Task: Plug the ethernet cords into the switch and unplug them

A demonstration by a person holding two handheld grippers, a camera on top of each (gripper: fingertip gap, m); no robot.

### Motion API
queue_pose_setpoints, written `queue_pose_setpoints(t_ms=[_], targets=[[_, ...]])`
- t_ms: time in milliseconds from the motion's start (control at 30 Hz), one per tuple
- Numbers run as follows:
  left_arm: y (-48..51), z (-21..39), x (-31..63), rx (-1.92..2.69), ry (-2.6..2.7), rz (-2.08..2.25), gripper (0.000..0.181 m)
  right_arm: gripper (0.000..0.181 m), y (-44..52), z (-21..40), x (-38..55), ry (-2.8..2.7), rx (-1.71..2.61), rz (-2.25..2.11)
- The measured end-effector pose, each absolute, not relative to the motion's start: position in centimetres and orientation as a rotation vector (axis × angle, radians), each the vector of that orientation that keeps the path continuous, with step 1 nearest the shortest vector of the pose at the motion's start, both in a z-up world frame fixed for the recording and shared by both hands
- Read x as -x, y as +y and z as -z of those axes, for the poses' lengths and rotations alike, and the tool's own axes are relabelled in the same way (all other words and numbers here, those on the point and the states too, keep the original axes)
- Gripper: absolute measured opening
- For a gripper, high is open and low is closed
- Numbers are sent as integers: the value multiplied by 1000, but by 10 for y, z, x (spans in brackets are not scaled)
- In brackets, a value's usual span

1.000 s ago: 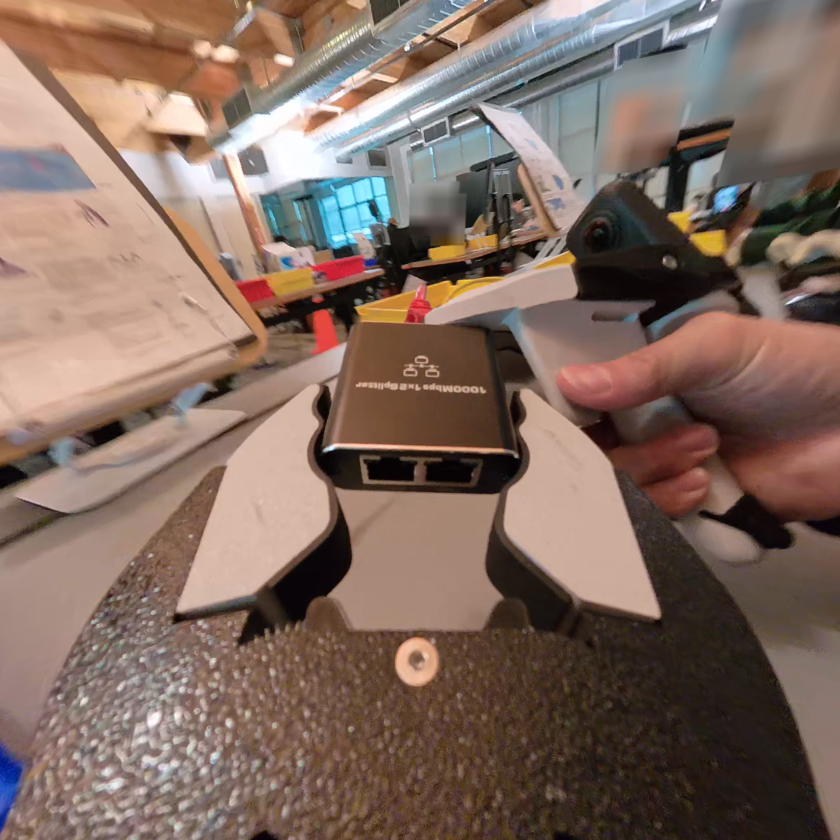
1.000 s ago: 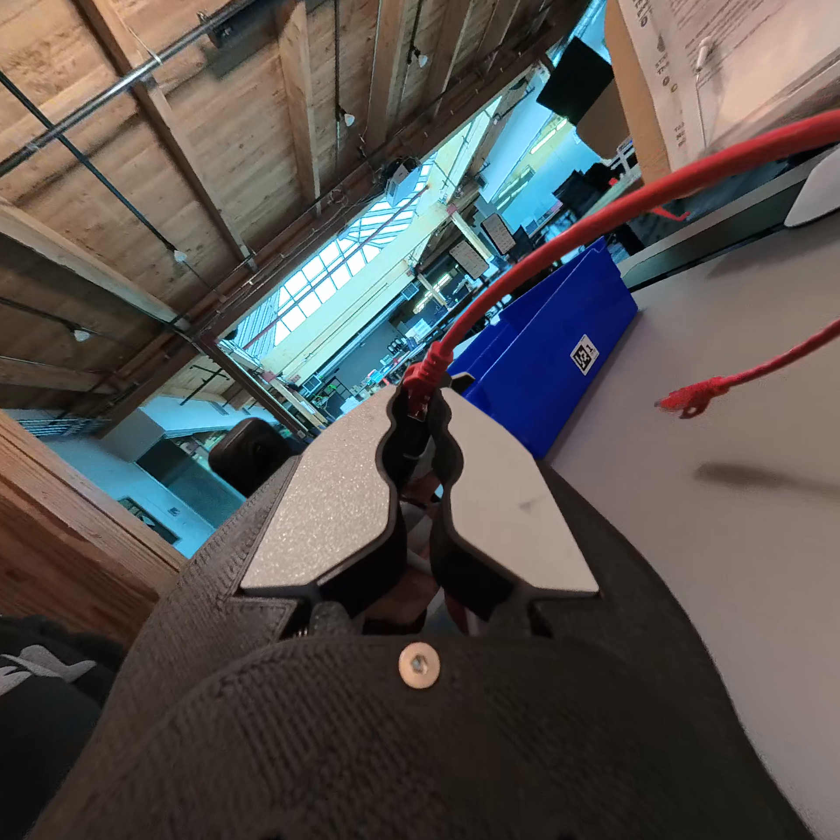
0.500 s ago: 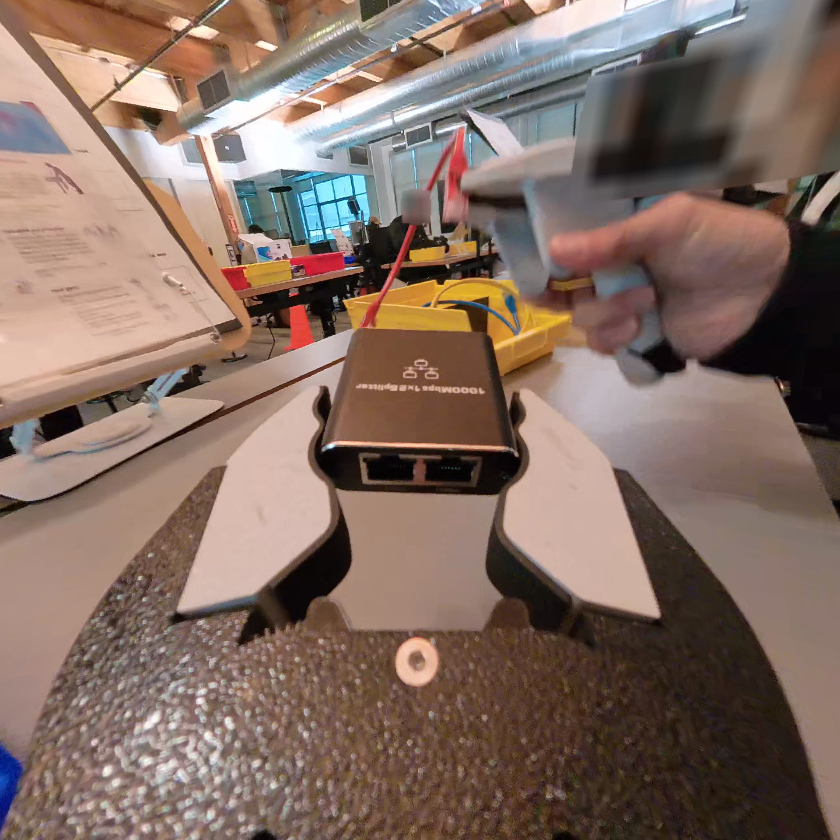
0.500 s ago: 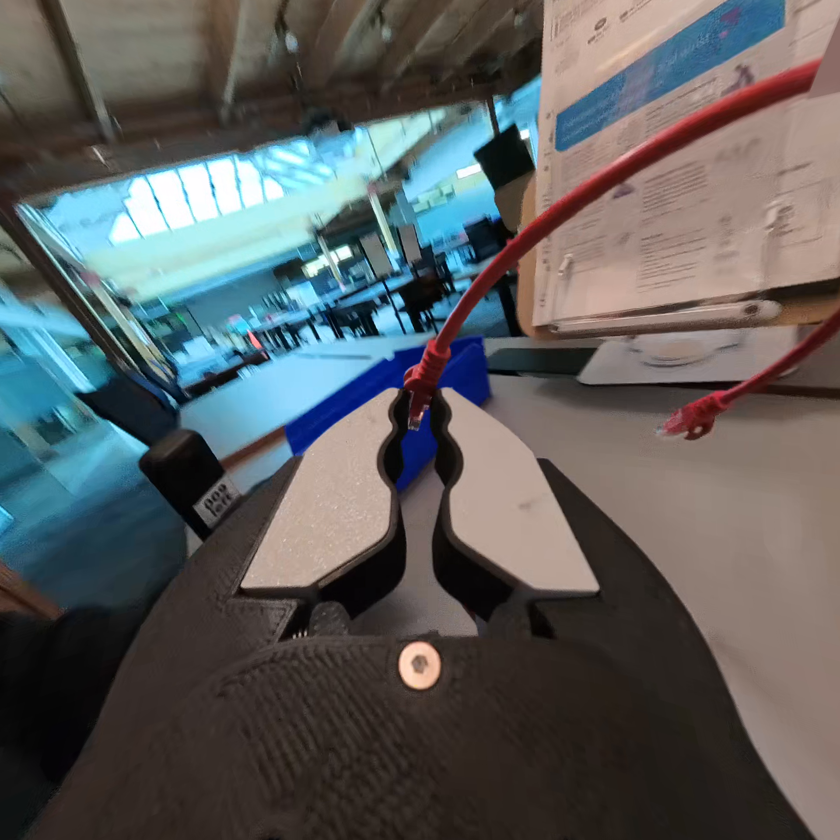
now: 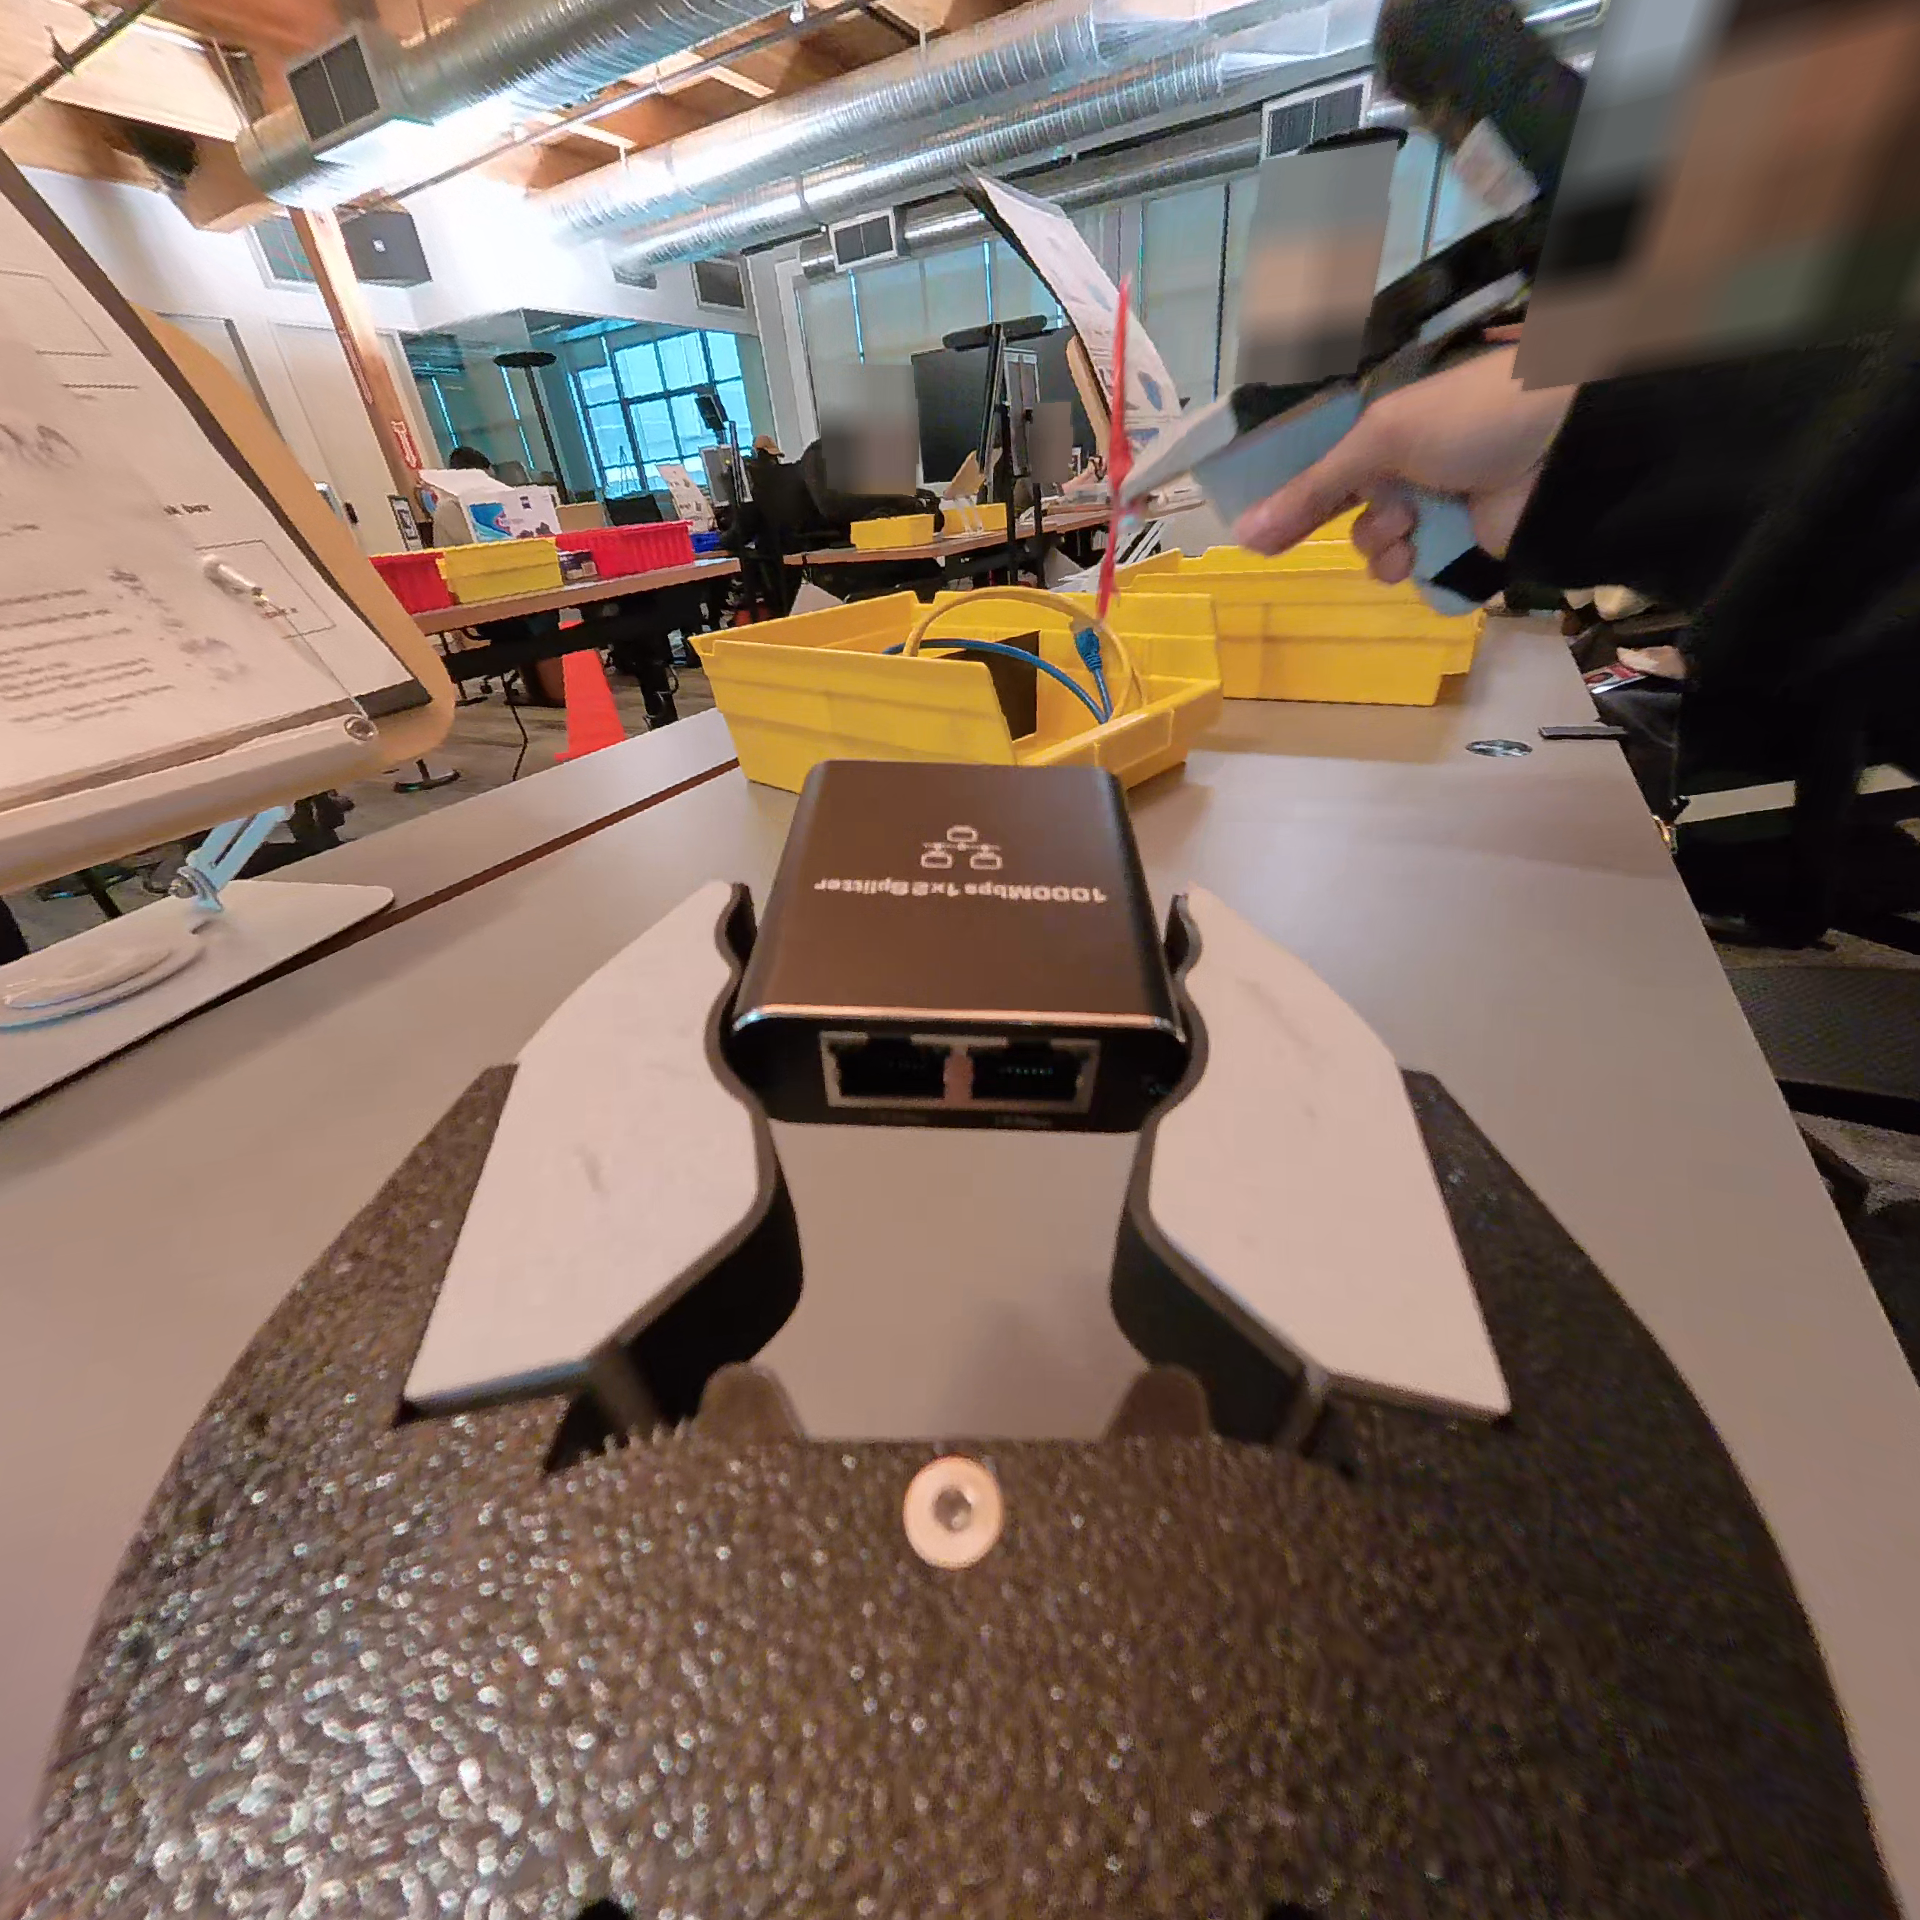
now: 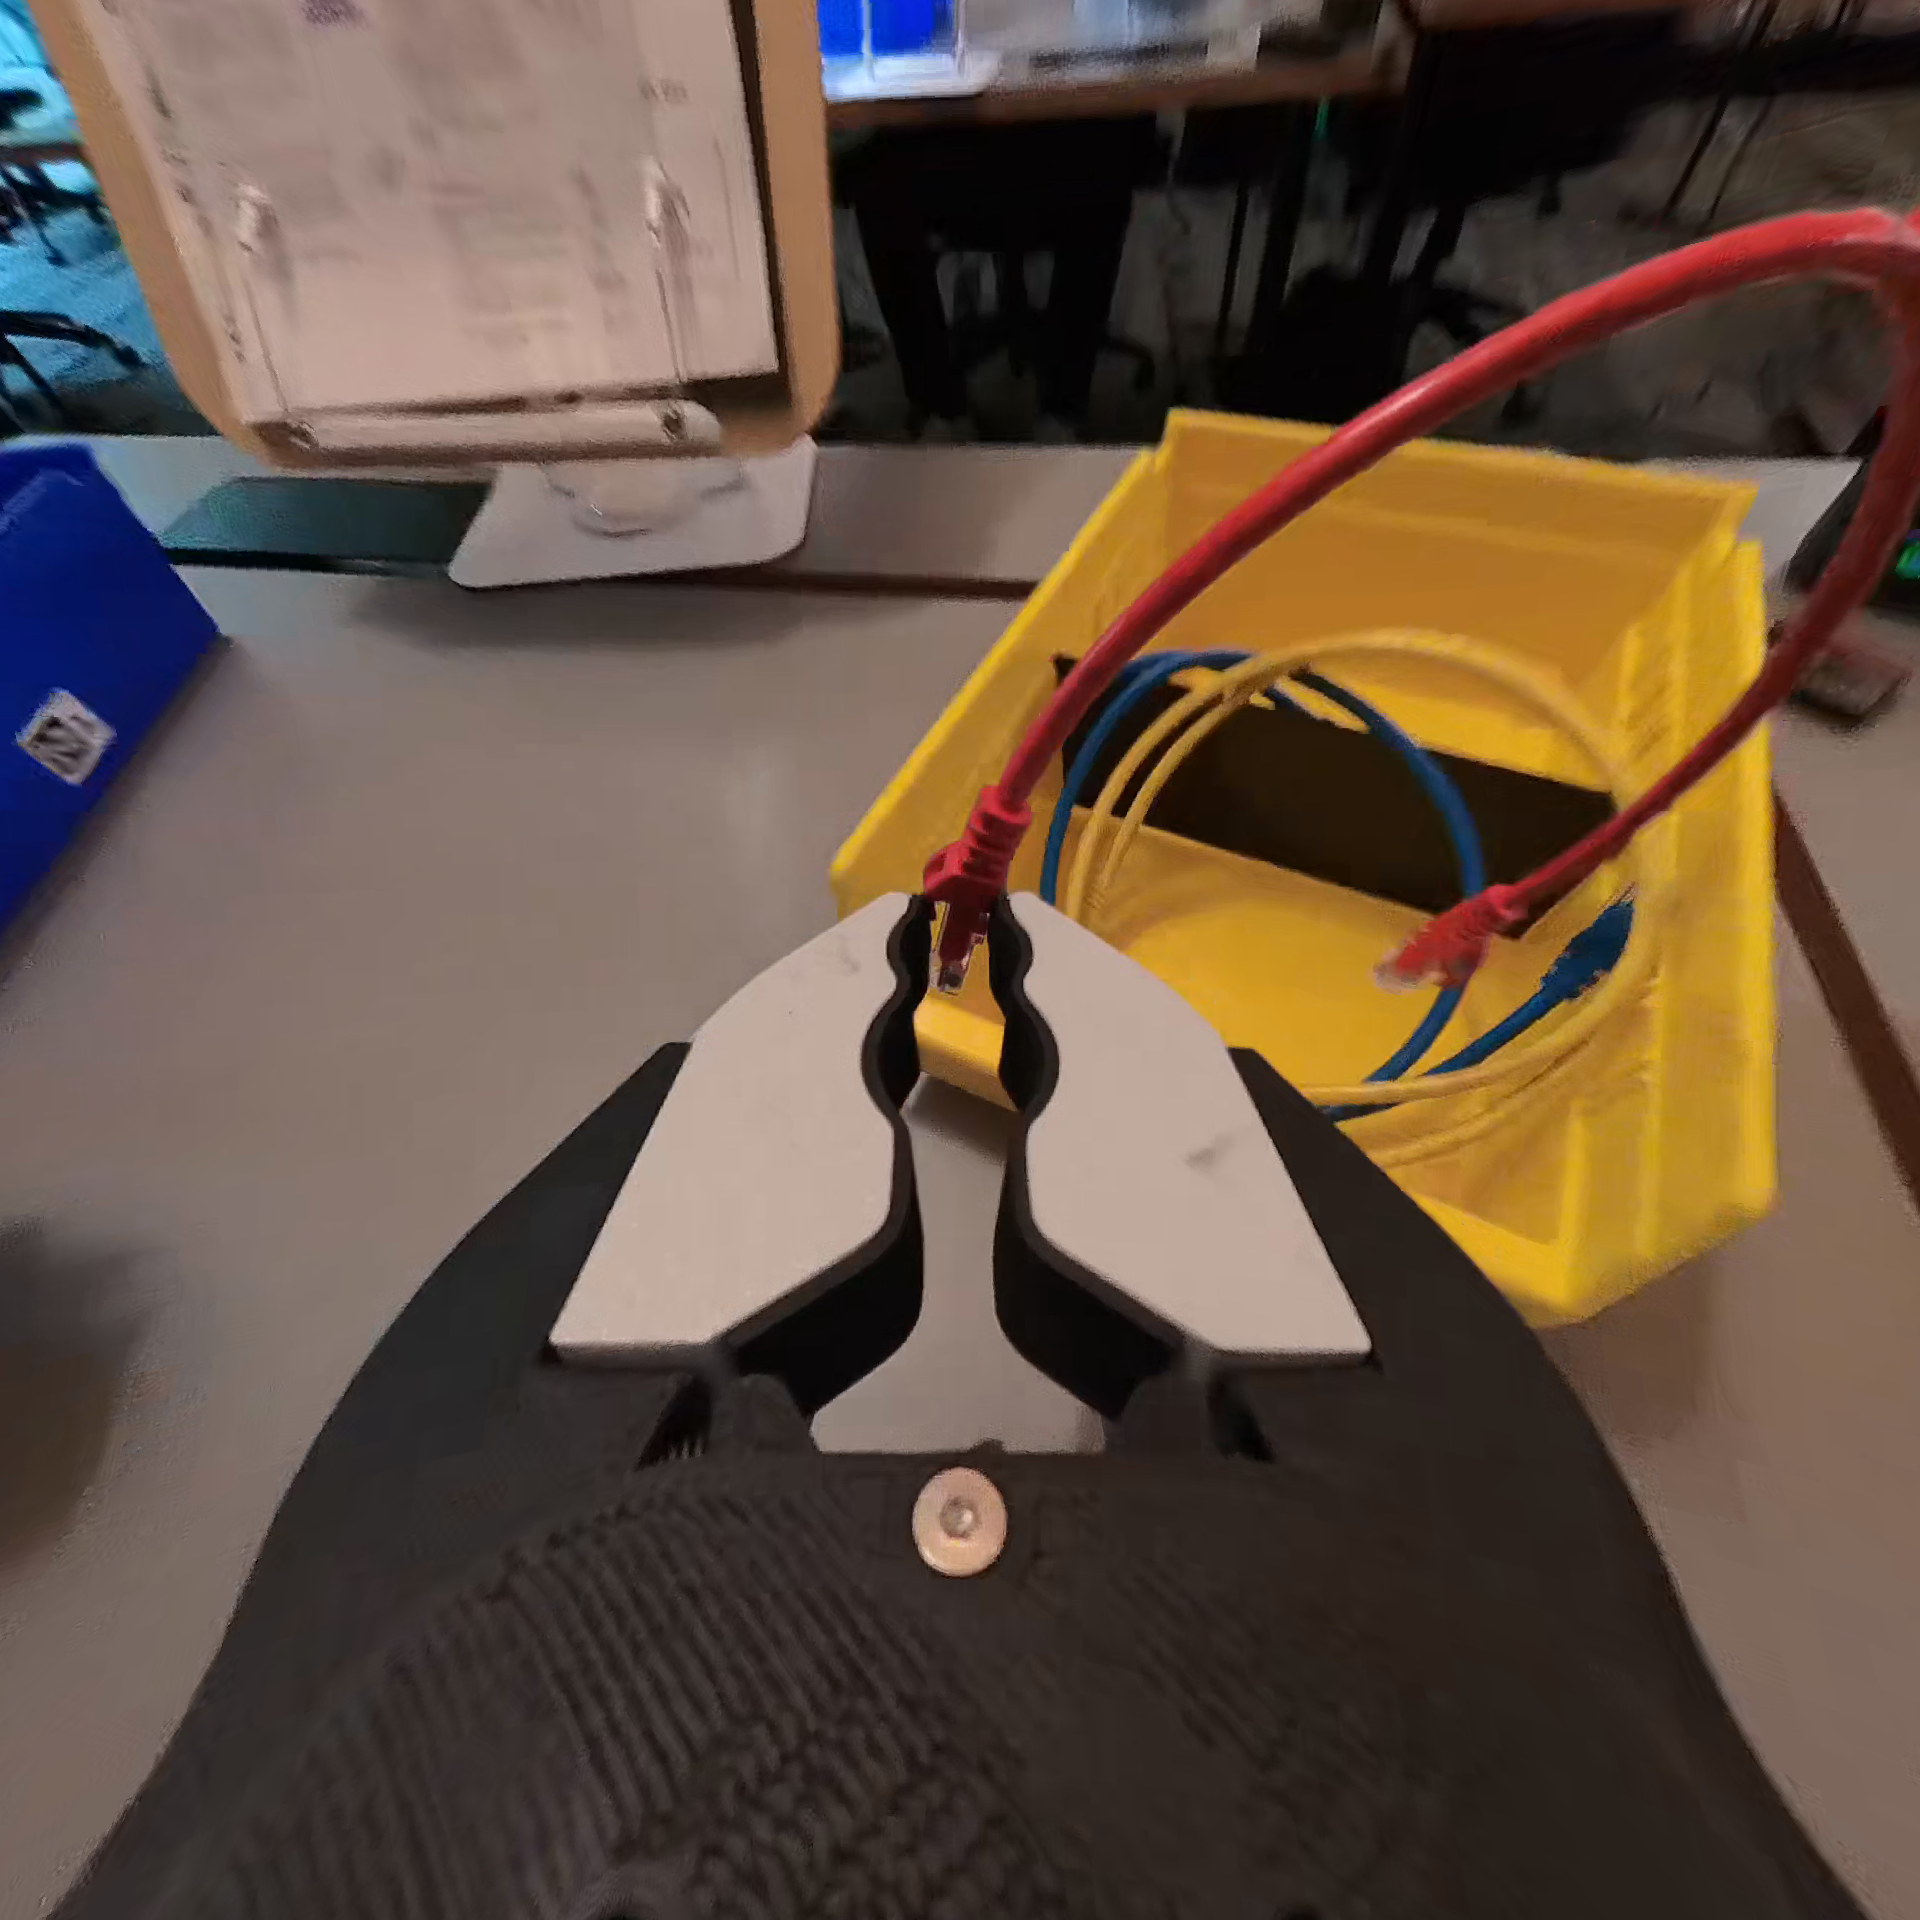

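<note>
**Red cord swung over the bin, both near ports empty**

We had the grey table [image 5: 1351, 935] under both tools. Ahead of our right gripper [image 6: 961, 940] sat the yellow bin [image 6: 1621, 1195], where half a second before that view had faced the tilted document stand [image 6: 447, 208] and the blue bin [image 6: 73, 644]. We read that as the right tool having turned away from the switch, so a plug-in was not lined up; whether we were returning the cord or re-aiming we could not tell.

Our left gripper [image 5: 956, 935] was closed on the switch [image 5: 951, 904], clamping its two sides, as in the earlier frames. The black box's long axis ran straight along the fingers, its two ports [image 5: 961, 1068] facing back toward the camera, both empty.

Our right gripper was nearly shut, pinching the red cord [image 6: 1351, 416] at its plug [image 6: 961, 935]. The plug pointed back toward the tool, its axis roughly along the fingers. The cord arched up and right, and its free end [image 6: 1439, 951] hung over the bin above coiled blue [image 6: 1455, 821] and yellow [image 6: 1143, 769] cords.

From the left tool, the right one was high, to the right and well apart.
</note>
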State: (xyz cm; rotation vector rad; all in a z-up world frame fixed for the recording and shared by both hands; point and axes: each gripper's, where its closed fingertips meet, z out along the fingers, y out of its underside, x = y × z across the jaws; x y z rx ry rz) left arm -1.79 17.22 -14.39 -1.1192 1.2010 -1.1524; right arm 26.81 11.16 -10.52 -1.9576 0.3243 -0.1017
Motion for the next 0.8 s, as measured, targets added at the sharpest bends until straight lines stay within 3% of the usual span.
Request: queue_pose_setpoints(t_ms=[333, 567, 667, 800], targets=[[171, 145, 18, 1121, 1210, 1157, 73, 13, 169, 181, -290, 361, 2223, -79], [173, 145, 18, 1120, 1211, 1143, 73, 85, 154, 169, -283, 317, 2332, -190], [174, 145, 18, 1123, 1205, 1146, 73, 99, 139, 154, -274, 203, 2371, -102], [174, 145, 19, 1121, 1204, 1142, 73, 99, 126, 132, -250, 116, 2379, -63]])
